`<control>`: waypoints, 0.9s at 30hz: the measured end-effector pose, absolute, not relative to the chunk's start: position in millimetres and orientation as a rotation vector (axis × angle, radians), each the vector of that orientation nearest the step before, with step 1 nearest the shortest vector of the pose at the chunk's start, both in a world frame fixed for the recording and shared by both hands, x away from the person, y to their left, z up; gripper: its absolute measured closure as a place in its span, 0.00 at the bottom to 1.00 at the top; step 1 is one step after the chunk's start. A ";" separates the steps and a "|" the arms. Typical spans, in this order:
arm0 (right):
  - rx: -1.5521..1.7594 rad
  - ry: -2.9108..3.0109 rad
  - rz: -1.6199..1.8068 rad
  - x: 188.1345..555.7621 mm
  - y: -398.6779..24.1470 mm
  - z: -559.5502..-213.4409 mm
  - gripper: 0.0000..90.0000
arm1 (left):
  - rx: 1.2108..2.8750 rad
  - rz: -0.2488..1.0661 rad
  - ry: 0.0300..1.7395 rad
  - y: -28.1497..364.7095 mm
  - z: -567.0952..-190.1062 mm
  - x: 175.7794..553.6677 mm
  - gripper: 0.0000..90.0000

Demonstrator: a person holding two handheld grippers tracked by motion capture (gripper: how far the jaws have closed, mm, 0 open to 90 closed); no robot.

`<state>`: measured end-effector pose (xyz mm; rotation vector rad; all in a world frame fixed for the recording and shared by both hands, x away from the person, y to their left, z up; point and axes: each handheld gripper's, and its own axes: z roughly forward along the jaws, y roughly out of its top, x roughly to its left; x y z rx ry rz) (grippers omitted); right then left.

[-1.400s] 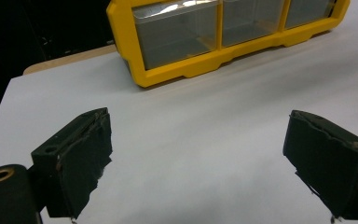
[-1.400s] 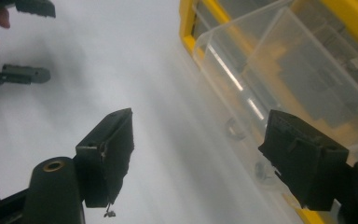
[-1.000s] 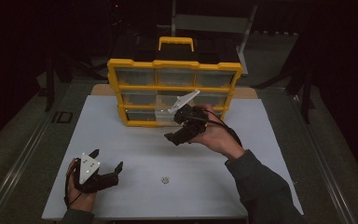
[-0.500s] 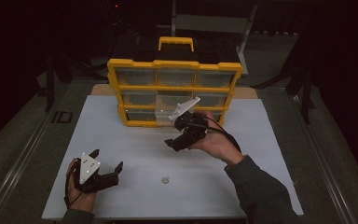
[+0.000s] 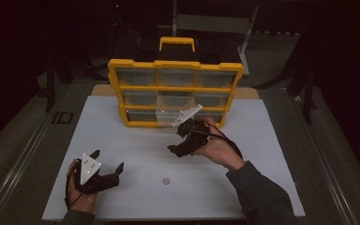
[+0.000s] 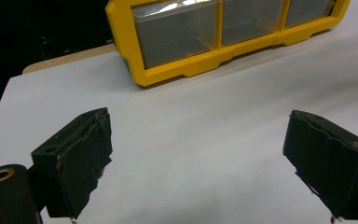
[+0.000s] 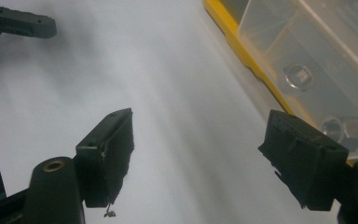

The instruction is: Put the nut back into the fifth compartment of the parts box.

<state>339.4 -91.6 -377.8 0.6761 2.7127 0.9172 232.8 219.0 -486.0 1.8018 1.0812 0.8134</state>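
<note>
A yellow organizer (image 5: 176,89) with clear drawers stands at the back of the white table (image 5: 262,154). Its bottom middle drawer (image 5: 168,117) juts out a little. In the right gripper view this drawer (image 7: 307,51) holds metal nuts (image 7: 298,77). My right gripper (image 5: 176,139) hovers just in front of that drawer, open, with nothing between its jaws (image 7: 200,135). Near the front left my left gripper (image 5: 108,160) rests low over the table, open and empty (image 6: 198,140), facing the organizer (image 6: 177,70). A small metal part (image 5: 165,180) lies on the table between the two hands.
The organizer has a yellow carry handle (image 5: 176,41) on top. A brown board (image 5: 104,89) pokes out behind the white sheet at the left. Dark floor and metal rails (image 5: 23,164) flank the table. My left gripper shows far off in the right gripper view (image 7: 23,21).
My right gripper has drawn back a little from the organizer toward the person and tilted down. The left gripper has stayed put.
</note>
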 end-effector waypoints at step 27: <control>0.690 2.764 0.875 331.4 -91.7 -412.1 0.26 | 1.801 0.815 1.080 218.9 -485.8 232.5 0.08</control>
